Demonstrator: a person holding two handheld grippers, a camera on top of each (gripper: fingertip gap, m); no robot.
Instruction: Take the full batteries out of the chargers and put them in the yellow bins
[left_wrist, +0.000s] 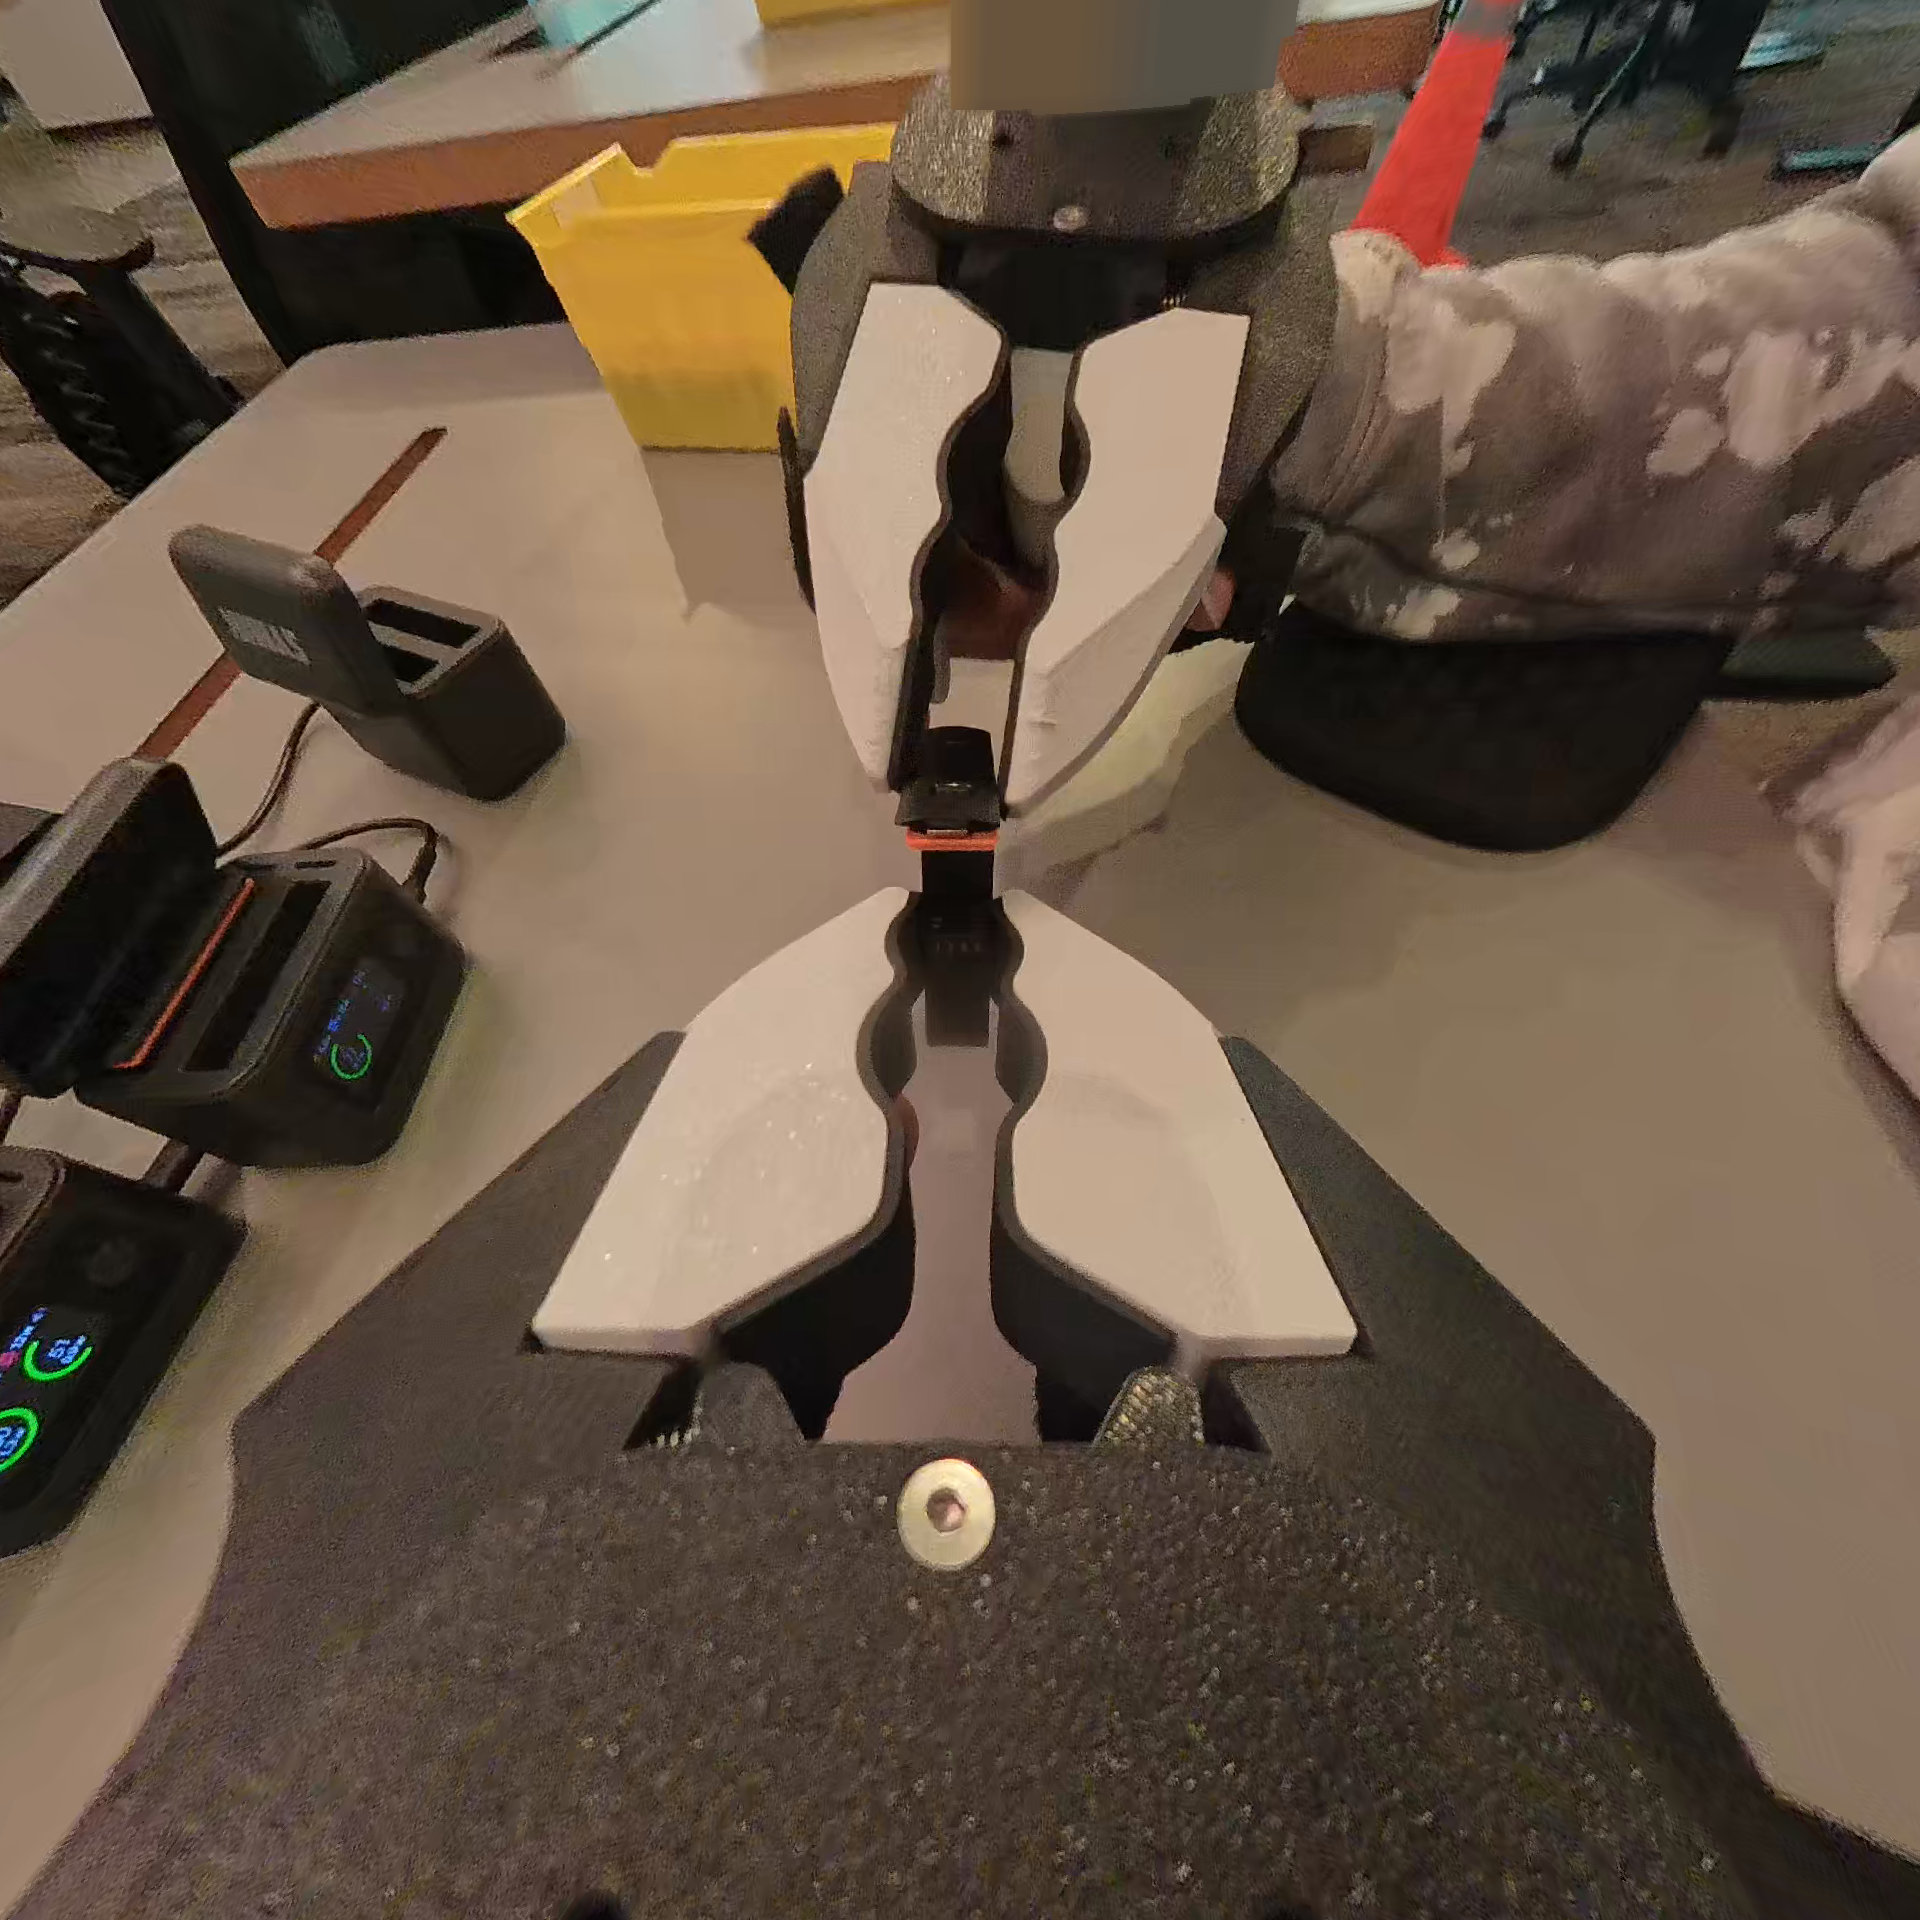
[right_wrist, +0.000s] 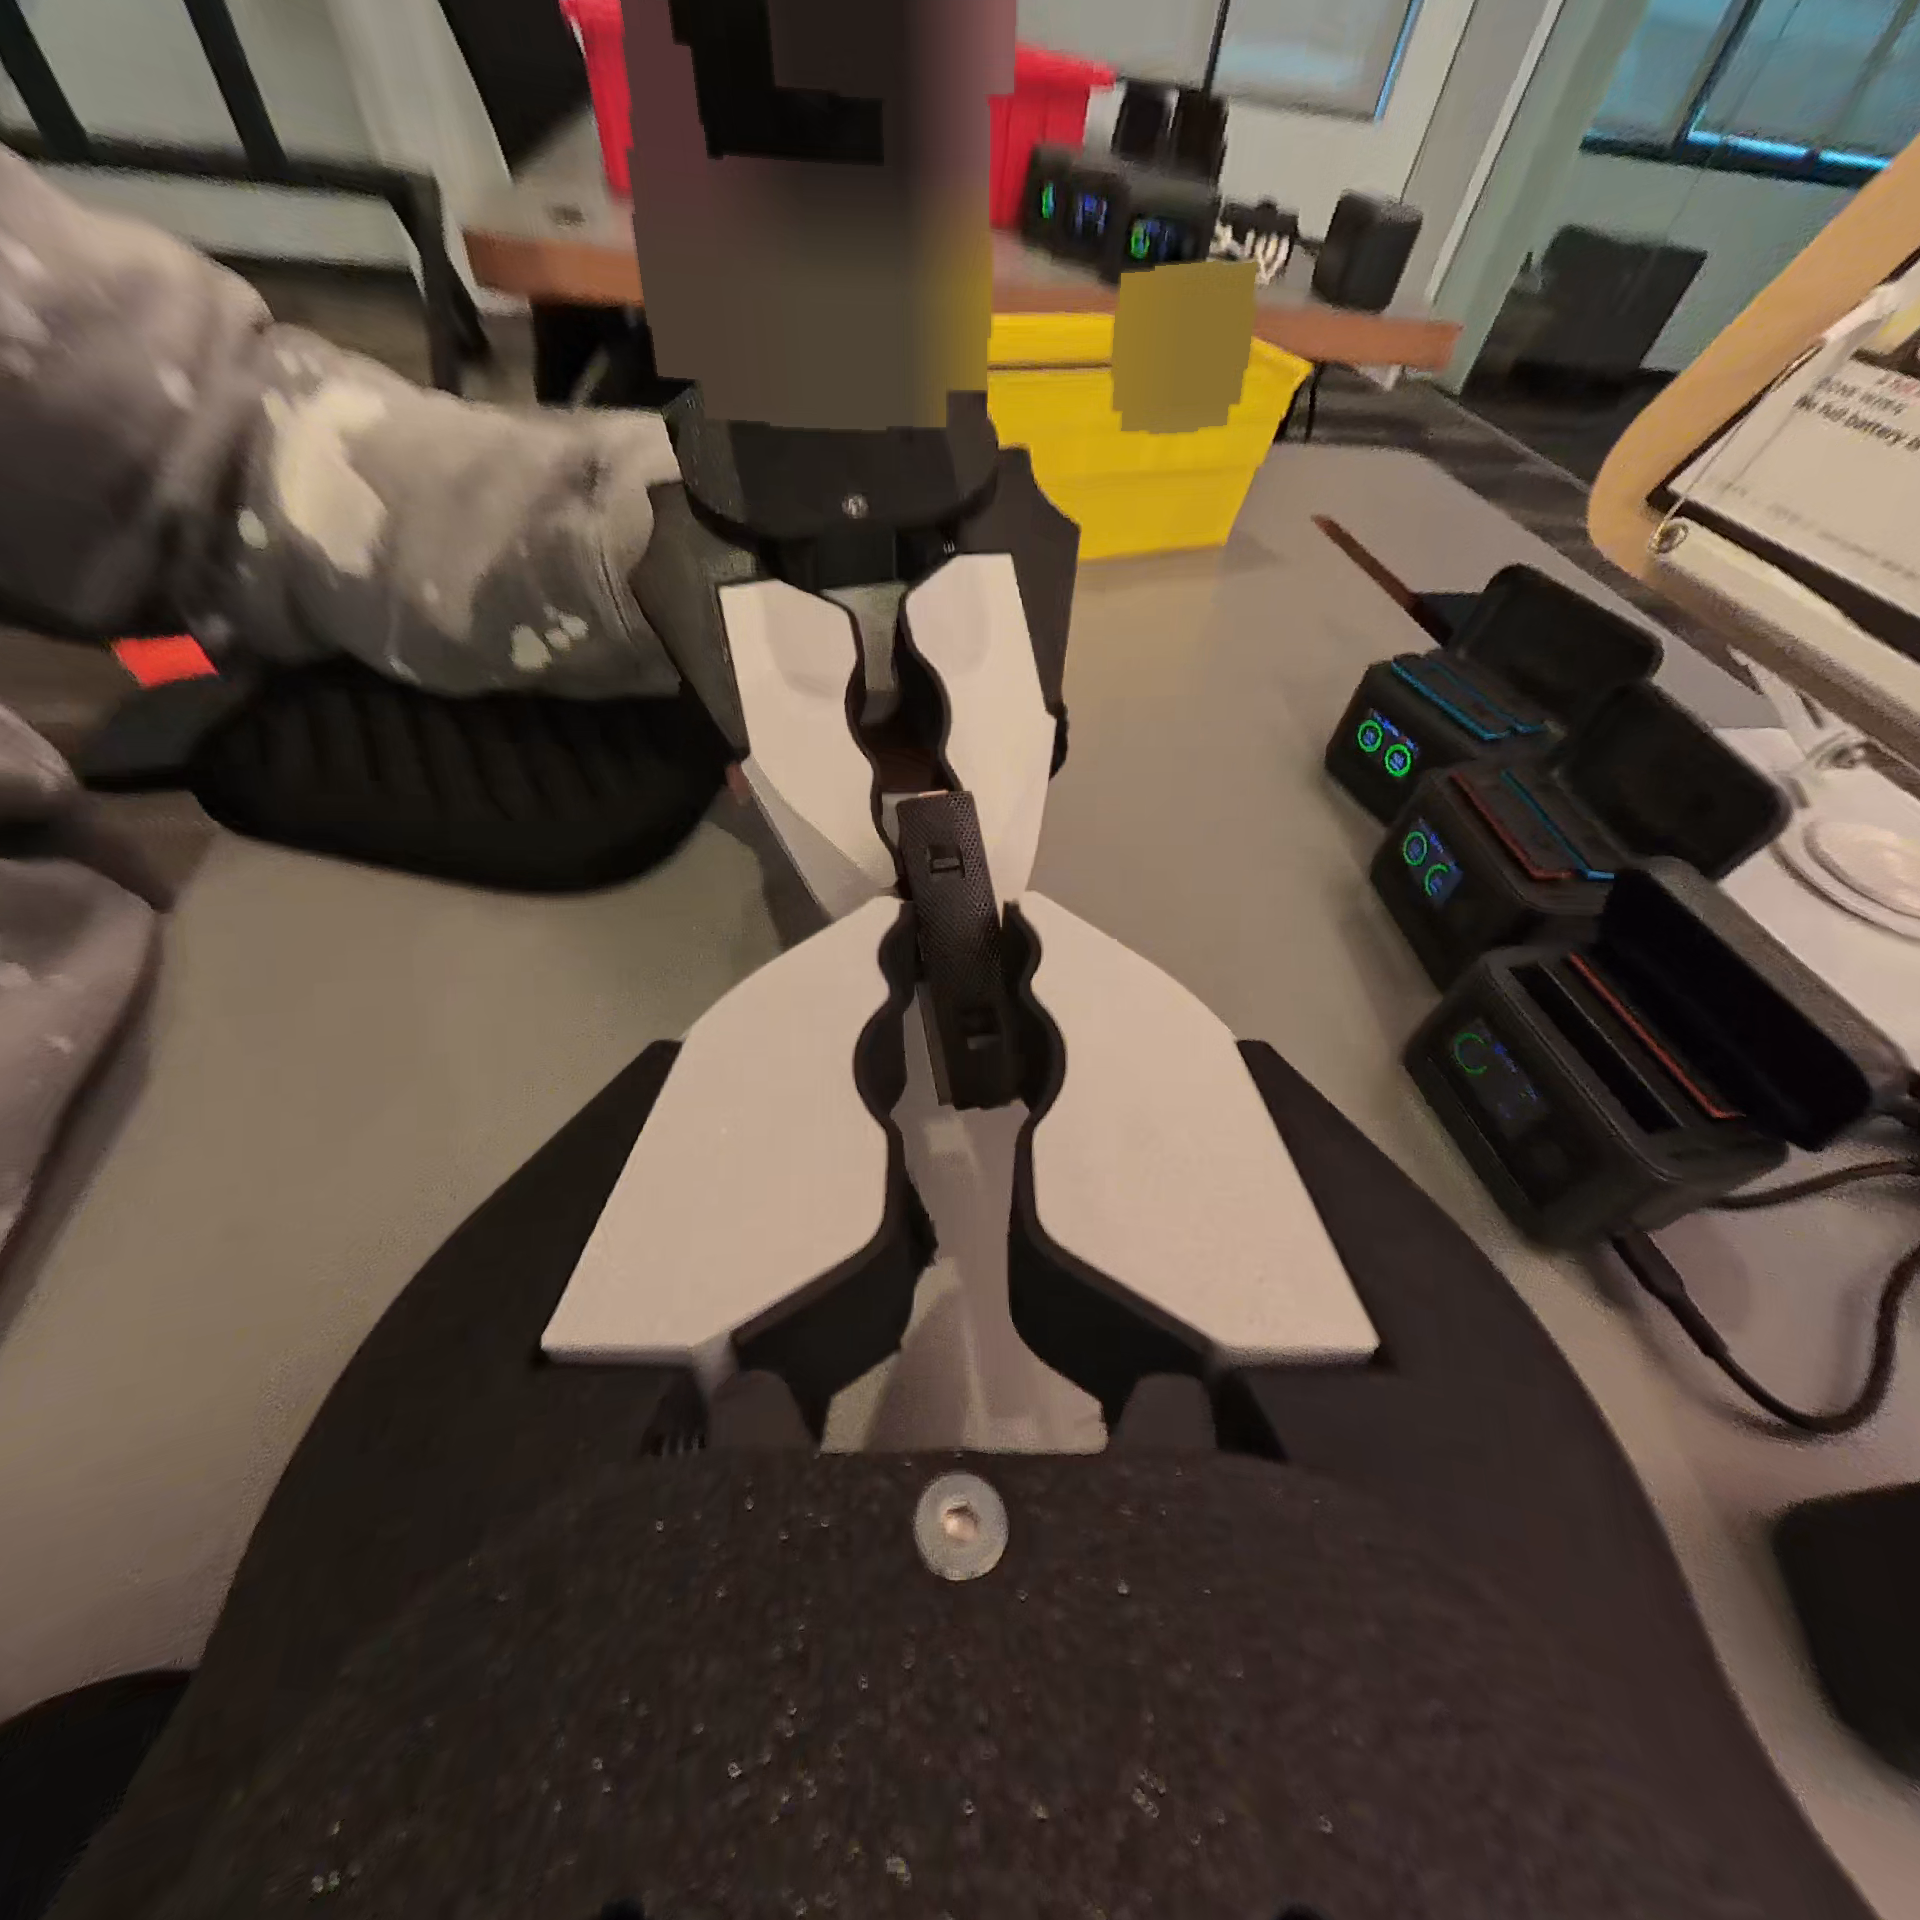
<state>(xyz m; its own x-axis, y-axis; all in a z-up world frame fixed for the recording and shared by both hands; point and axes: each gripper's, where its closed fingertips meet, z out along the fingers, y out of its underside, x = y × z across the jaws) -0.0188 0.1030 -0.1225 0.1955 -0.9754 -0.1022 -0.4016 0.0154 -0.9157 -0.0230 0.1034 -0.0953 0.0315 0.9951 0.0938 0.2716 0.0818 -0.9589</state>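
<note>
A black battery (left_wrist: 951, 868) with an orange stripe hangs above the grey table (left_wrist: 644, 790), held at both ends. My left gripper (left_wrist: 951, 902) is shut on its near end. My right gripper (left_wrist: 948, 805) faces it from the far side and is shut on the other end. In the right wrist view my right gripper (right_wrist: 958, 912) clamps the textured battery (right_wrist: 951, 940), and the left gripper (right_wrist: 940, 878) meets it tip to tip. A yellow bin (left_wrist: 675, 301) stands behind, also in the right wrist view (right_wrist: 1143, 457). Open-lidded chargers (left_wrist: 281, 997) (right_wrist: 1590, 1081) sit in a row to one side.
One open charger (left_wrist: 457, 675) has empty slots; others (left_wrist: 62, 1351) (right_wrist: 1455, 727) (right_wrist: 1496, 862) show lit screens and trail cables. A black cap (left_wrist: 1475, 717) lies under a person's mottled sleeve (left_wrist: 1610, 416). A framed sign (right_wrist: 1818, 416) stands at the right. Left and right tips are no more than a few centimetres apart. The black cap (left_wrist: 1475, 717) is about equally far from each gripper, around 15 cm.
</note>
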